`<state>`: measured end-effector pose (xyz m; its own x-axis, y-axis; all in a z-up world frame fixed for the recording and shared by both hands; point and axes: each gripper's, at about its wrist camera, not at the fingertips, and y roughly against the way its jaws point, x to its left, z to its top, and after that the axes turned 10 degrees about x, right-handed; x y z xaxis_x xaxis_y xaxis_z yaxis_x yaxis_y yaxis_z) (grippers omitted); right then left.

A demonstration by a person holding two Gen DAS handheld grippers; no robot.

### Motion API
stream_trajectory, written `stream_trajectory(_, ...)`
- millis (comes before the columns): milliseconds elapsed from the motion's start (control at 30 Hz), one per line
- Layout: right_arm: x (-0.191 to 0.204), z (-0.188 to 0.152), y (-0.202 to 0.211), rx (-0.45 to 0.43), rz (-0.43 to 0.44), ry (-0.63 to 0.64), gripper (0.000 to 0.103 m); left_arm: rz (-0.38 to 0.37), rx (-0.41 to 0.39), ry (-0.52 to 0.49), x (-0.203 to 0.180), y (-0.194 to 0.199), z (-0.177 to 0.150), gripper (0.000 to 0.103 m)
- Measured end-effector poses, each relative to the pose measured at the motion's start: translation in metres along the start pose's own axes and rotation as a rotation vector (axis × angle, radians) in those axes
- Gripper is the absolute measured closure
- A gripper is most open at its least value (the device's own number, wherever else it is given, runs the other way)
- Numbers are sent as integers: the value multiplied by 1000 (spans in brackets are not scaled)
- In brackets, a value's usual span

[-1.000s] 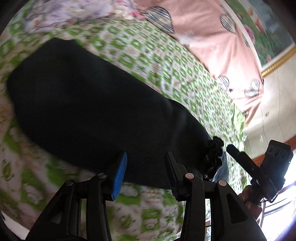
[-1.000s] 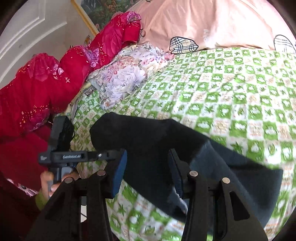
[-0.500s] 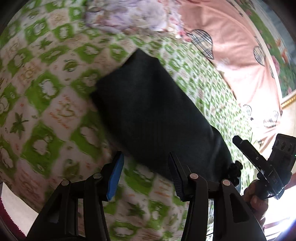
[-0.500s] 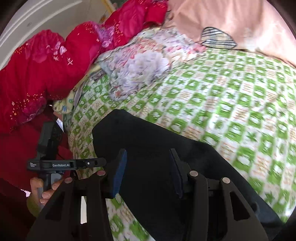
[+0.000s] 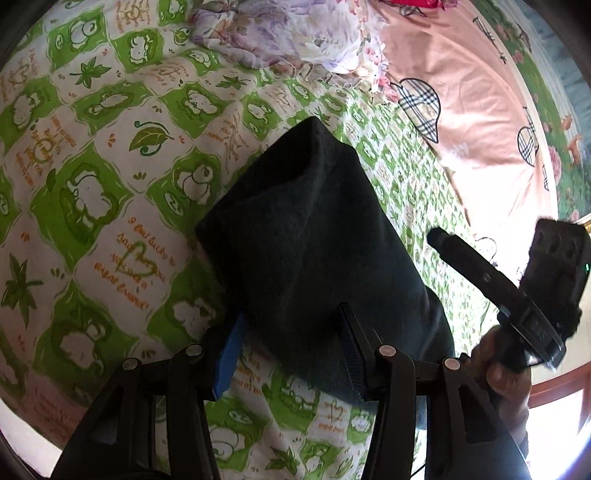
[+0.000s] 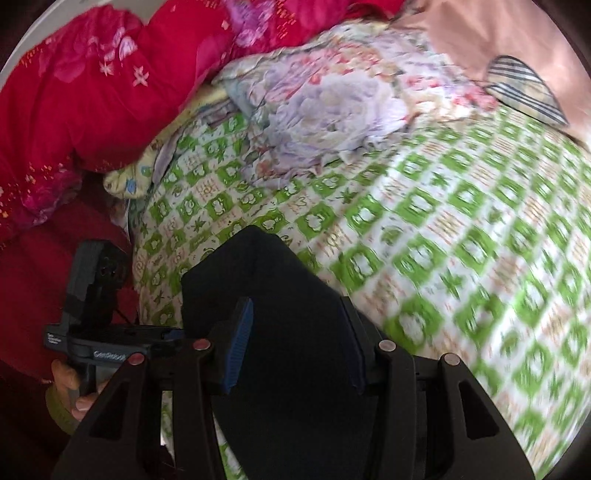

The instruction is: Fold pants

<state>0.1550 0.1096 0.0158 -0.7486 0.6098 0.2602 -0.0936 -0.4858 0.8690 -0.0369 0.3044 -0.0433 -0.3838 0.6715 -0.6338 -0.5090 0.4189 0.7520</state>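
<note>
Now pants [image 5: 314,236] lie folded shorter than before.

Pants [image 5: 314,240]: plain black, no pattern.
Bedsheet [image 5: 110,177]: green and white checks, leaf and animal prints, orange lettering.
Pink sheet [image 5: 480,110]: pale pink with plaid hearts.
Floral cloth [image 6: 332,110]: lilac and pink flowers.
Red blanket [image 6: 92,92]: crimson, small pink flowers.
Gripper pads [image 5: 229,350]: blue.

Pants [image 5: 314,236] on bedsheet [image 5: 110,155], floral cloth [image 5: 314,33] behind, pillow [image 5: 480,110] right
</note>
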Motion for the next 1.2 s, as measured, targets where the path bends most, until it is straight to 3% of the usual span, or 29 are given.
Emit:
stream_trajectory(267, -2, 43, -60, 173, 79, 104, 55, -5, -26, -3, 2, -3, 4, 55)
stream_trajectory(367, -2, 47, -80, 229, 114, 119, 55, 6, -30, -4, 1, -5, 6, 62)
stream_trajectory(433, 0, 46, -87, 242, 124, 126, 63, 27, -29, -10, 0, -6, 8, 67)
stream_trajectory(500, 1, 45, -85, 235, 129, 123, 73, 45, -30, -16, -1, -6, 11, 78)
stream_trajectory(667, 6, 39, -57, 163, 126, 124, 79, 51, -41, -51, -14, 0, 11, 91)
stream_trajectory(933, 0, 18, 28, -28, 167, 78, 80, 9, -105, -183, -75, 34, -2, 92)
stream_trajectory(1200, -24, -38, 119, -195, 115, -5, 81, -58, -94, -424, -171, 36, -22, 92)
